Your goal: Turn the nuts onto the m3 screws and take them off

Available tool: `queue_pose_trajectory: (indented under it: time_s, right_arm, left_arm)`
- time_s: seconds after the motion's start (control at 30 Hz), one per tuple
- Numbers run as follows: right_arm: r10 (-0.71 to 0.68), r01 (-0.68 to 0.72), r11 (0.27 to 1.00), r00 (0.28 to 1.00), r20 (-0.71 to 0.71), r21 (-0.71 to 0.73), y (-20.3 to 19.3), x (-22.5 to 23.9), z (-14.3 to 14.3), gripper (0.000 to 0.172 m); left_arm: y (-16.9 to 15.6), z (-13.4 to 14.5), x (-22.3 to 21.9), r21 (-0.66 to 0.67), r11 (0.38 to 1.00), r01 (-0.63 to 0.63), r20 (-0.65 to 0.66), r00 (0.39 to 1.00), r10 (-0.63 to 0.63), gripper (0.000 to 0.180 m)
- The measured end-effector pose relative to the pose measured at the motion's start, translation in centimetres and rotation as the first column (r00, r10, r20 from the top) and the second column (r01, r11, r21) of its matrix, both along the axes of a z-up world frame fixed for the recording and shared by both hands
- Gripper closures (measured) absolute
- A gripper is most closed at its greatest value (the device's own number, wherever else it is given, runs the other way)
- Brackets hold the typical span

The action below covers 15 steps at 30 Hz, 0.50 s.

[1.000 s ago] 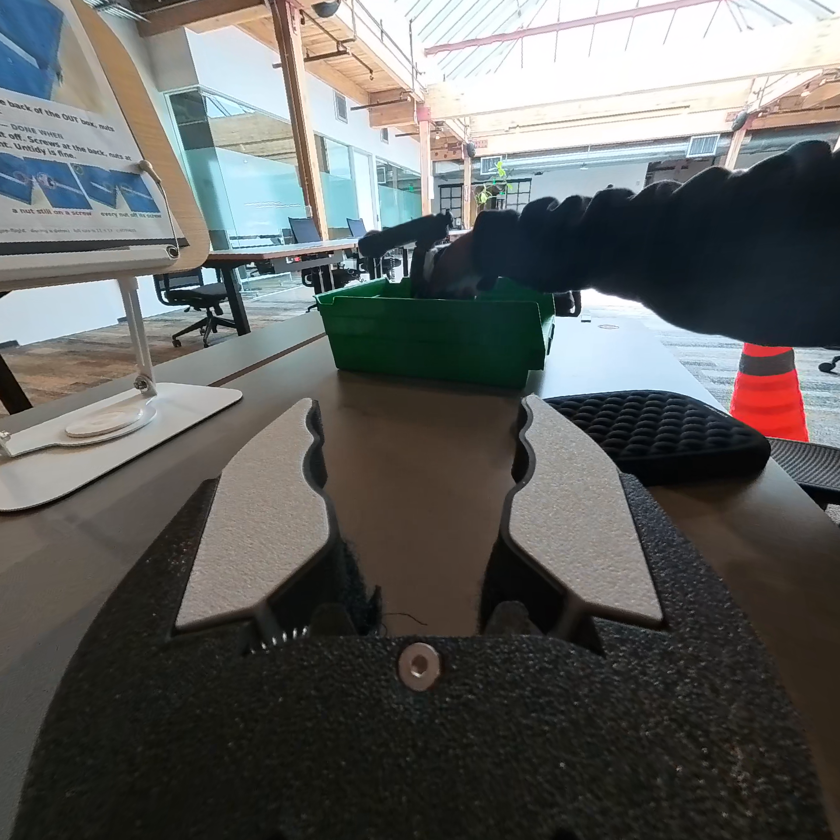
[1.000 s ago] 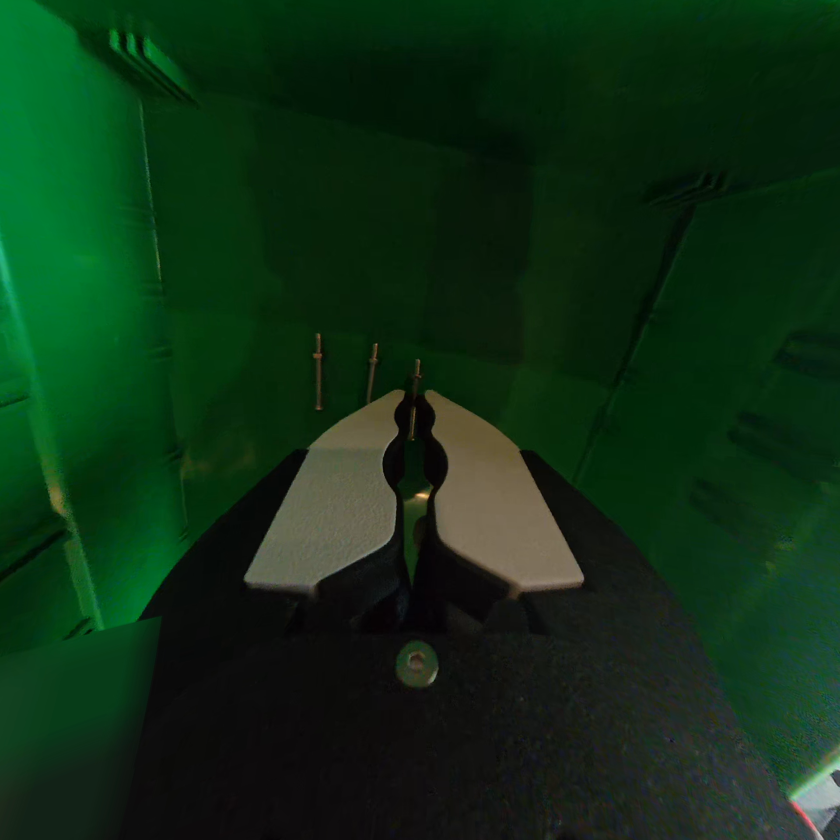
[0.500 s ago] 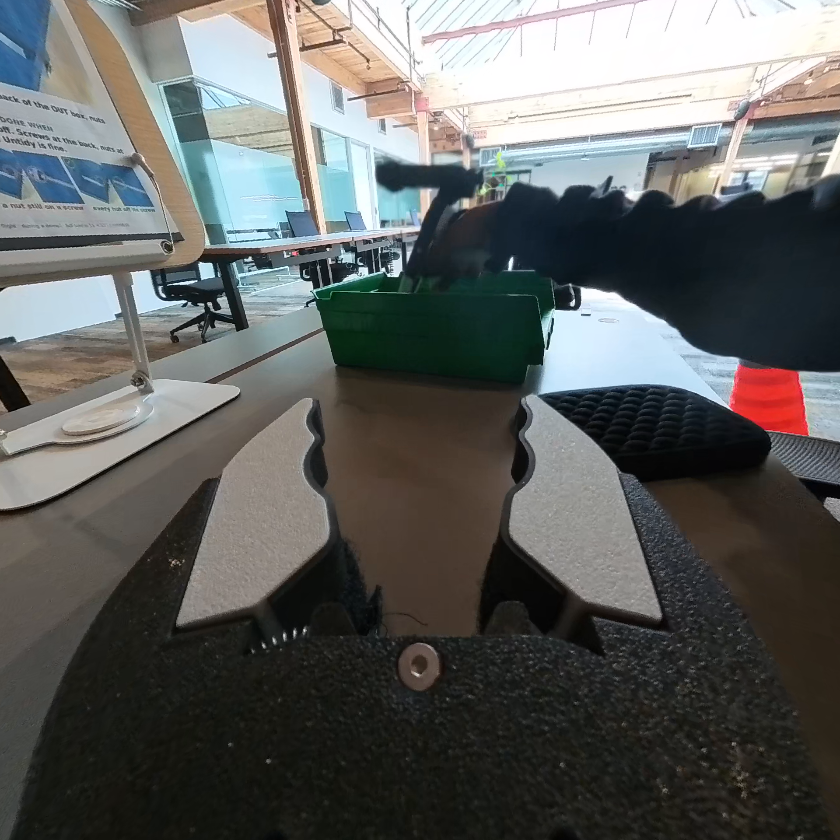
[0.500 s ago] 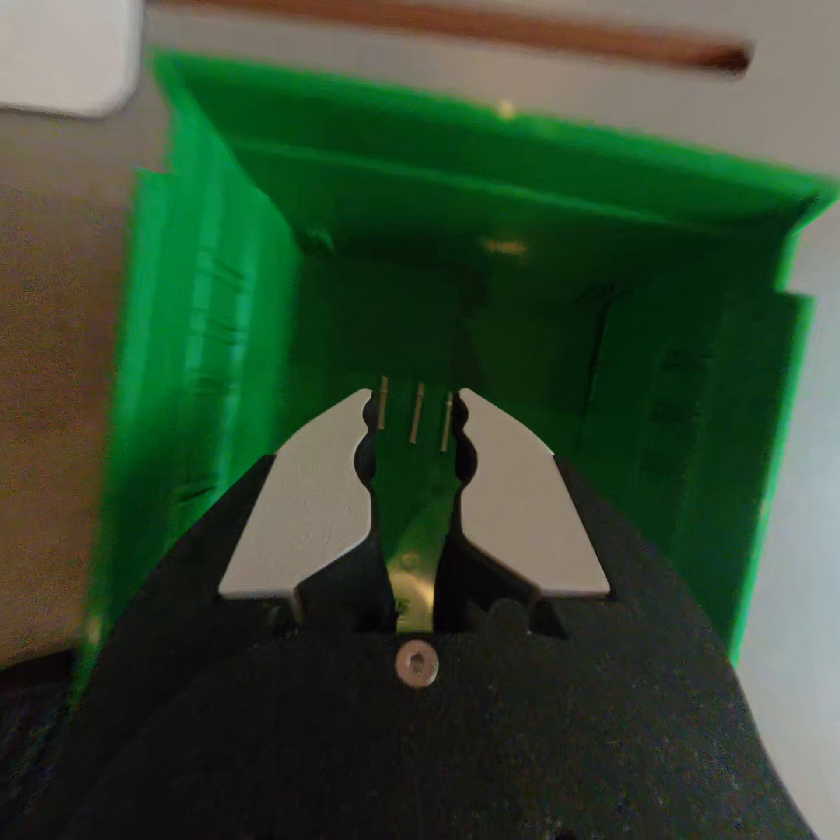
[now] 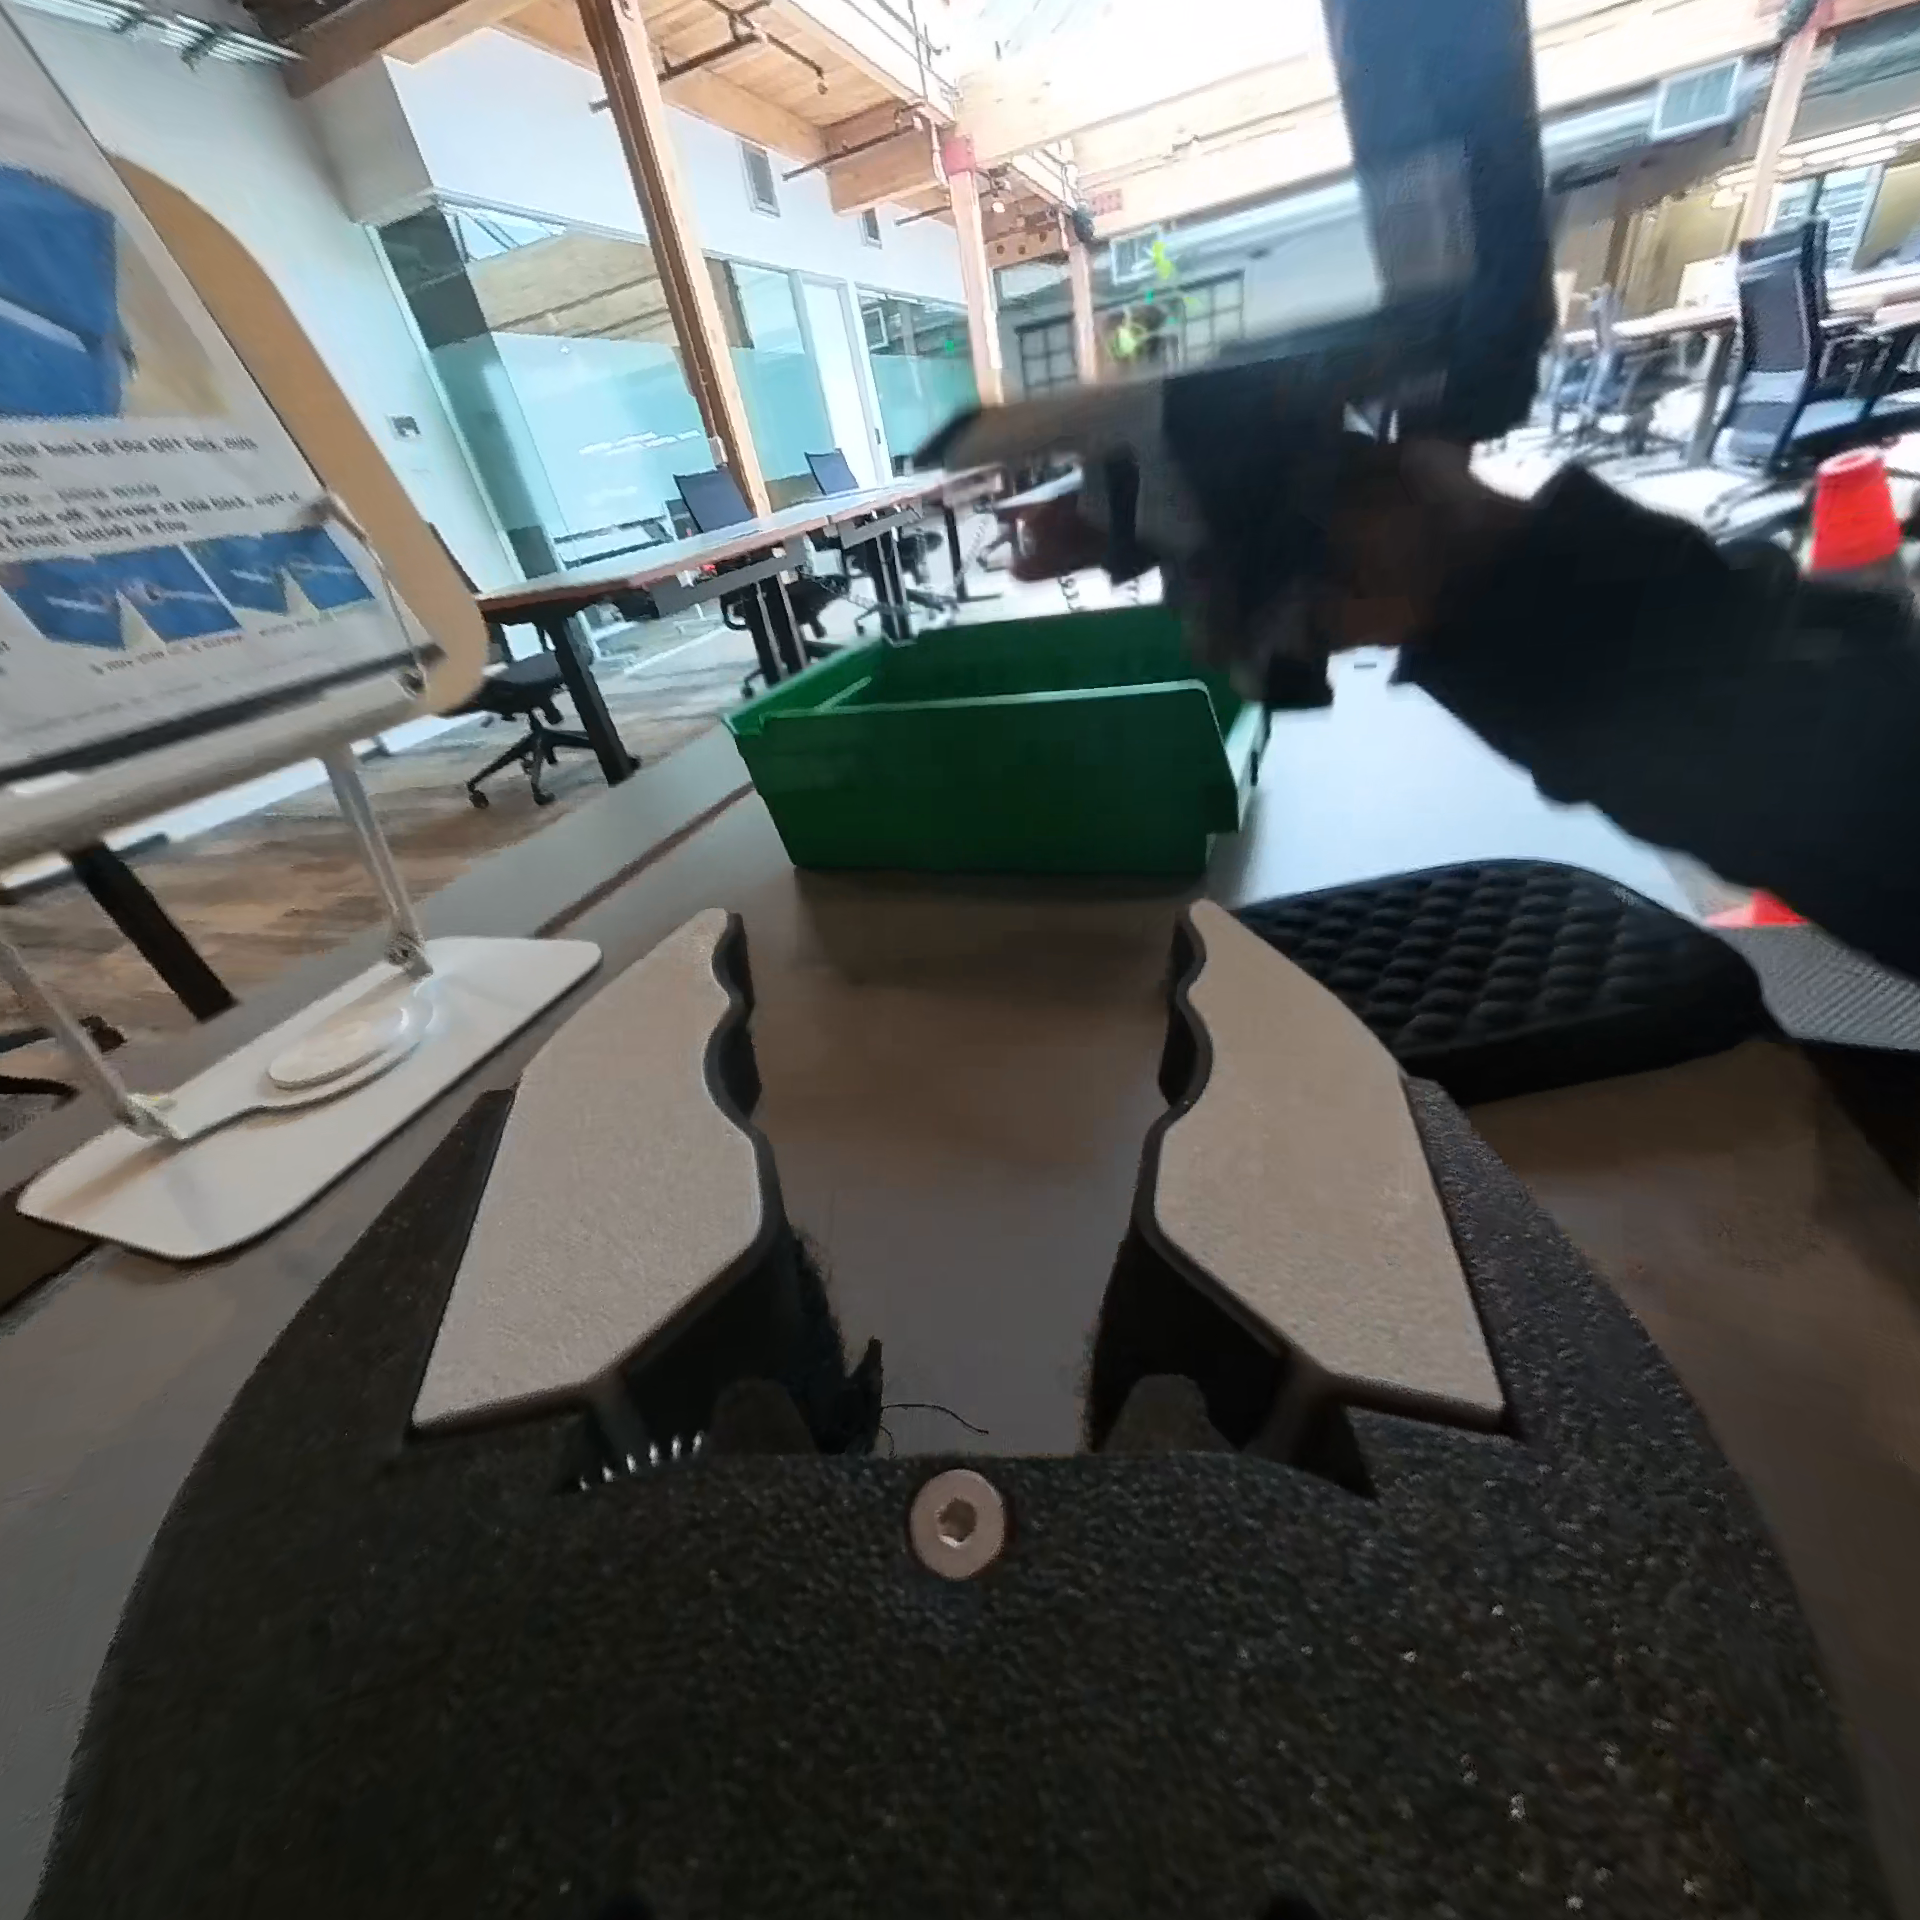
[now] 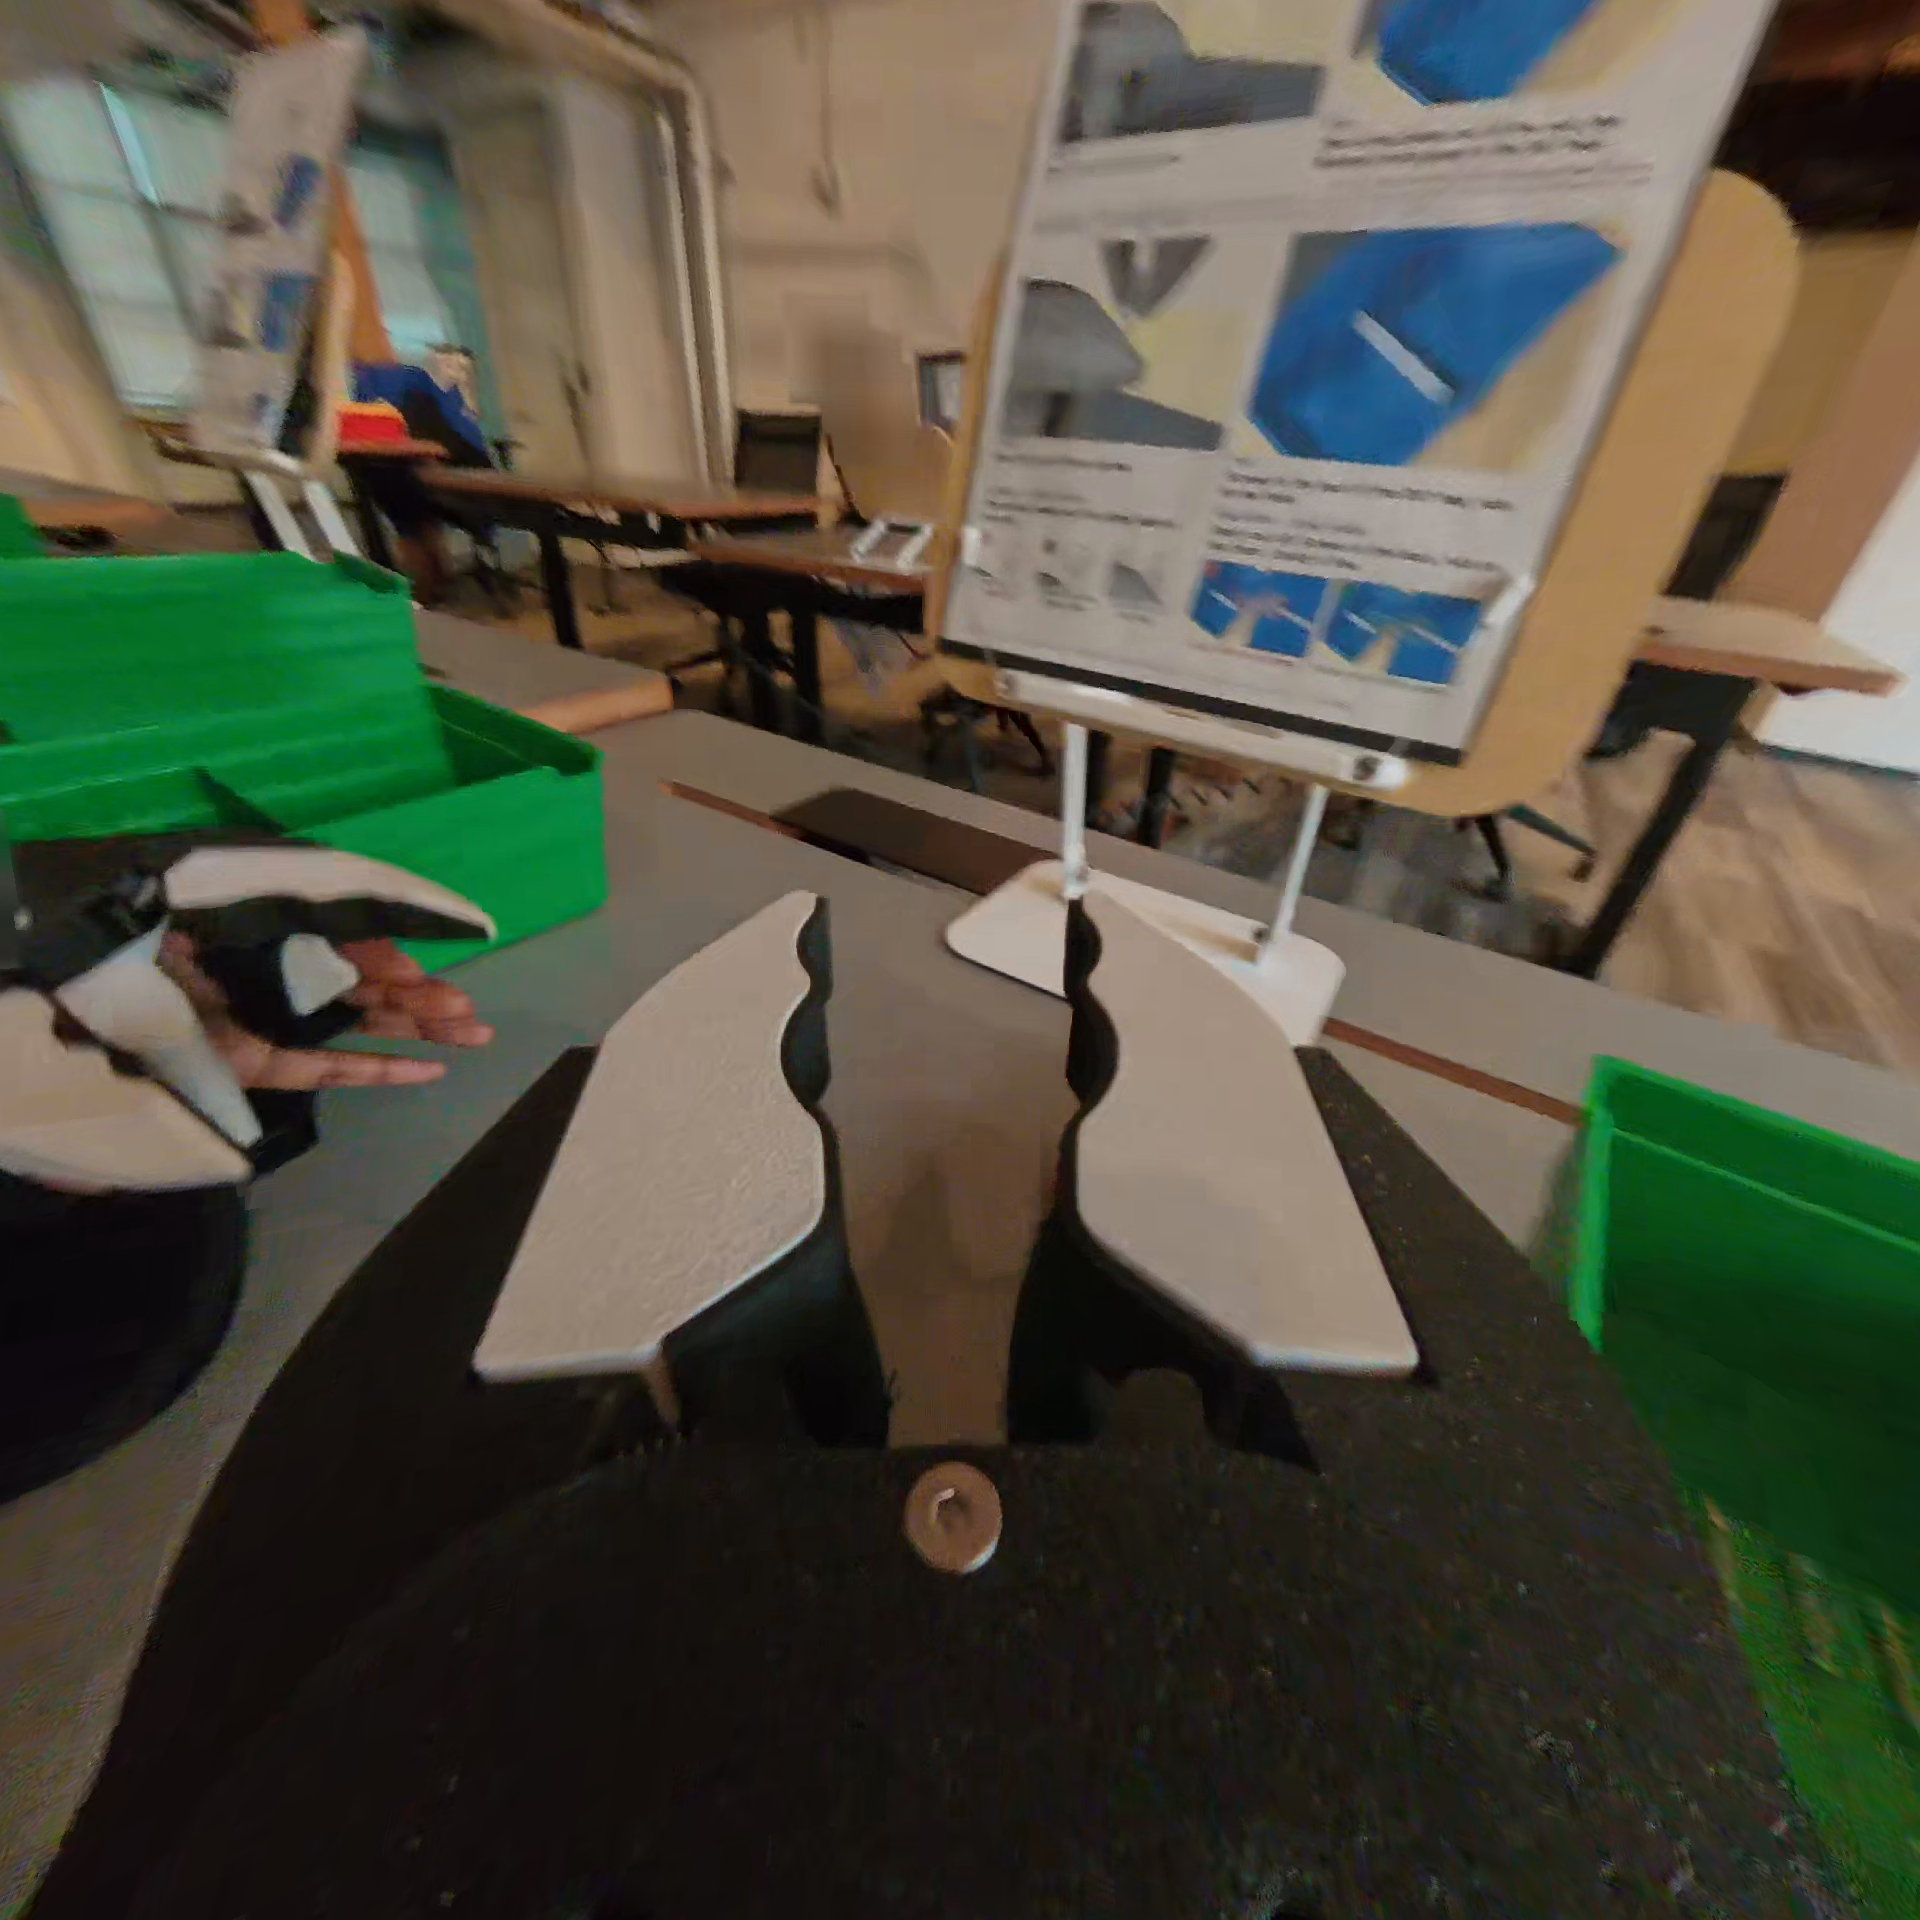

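Right gripper (image 6: 945,925) left bin (image 5: 987,769), jaws parted, bare.

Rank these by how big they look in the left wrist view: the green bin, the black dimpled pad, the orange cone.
1. green bin
2. black dimpled pad, nearly as big and nearer the camera, so this order is unsure
3. orange cone, smallest, but far off and partly hidden by the sleeve

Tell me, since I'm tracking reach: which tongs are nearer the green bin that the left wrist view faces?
Right. The right tongs hover by the green bin's far right corner. The left tongs sit back from its near wall, with a stretch of table between.
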State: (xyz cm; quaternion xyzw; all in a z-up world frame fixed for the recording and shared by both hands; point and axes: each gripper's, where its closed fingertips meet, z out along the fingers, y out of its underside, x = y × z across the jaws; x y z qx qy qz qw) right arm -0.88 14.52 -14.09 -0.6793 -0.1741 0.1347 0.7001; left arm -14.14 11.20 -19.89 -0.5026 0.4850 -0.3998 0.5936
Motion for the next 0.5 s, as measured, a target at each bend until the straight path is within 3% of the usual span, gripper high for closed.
queue_pose_trajectory:
  time_s: [0.13,0.27,0.4,0.5]
  right_arm:
    - [0.056,-0.053,0.996,0.997,-0.047,0.077,0.5,-2.6,-2.5,0.131]
    - [0.113,-0.108,0.993,0.986,-0.121,0.053,0.8,-3.3,-3.8,0.132]
    - [0.096,-0.087,0.994,0.984,-0.149,0.065,0.7,-2.5,-3.7,0.134]
    - [0.087,-0.08,0.996,0.983,-0.162,0.047,0.7,-2.1,-4.1,0.135]
  left_arm:
    - [-0.7,4.6,-3.0,0.028,0.998,-0.061,-0.017,0.998,0.061,0.106]
    - [1.9,8.6,-9.3,0.038,0.975,-0.219,-0.11,0.969,0.222,0.111]
    - [7.9,9.0,-17.7,-0.067,0.906,-0.417,-0.293,0.876,0.382,0.111]
    - [12.9,7.2,-22.8,-0.235,0.806,-0.543,-0.381,0.814,0.438,0.113]
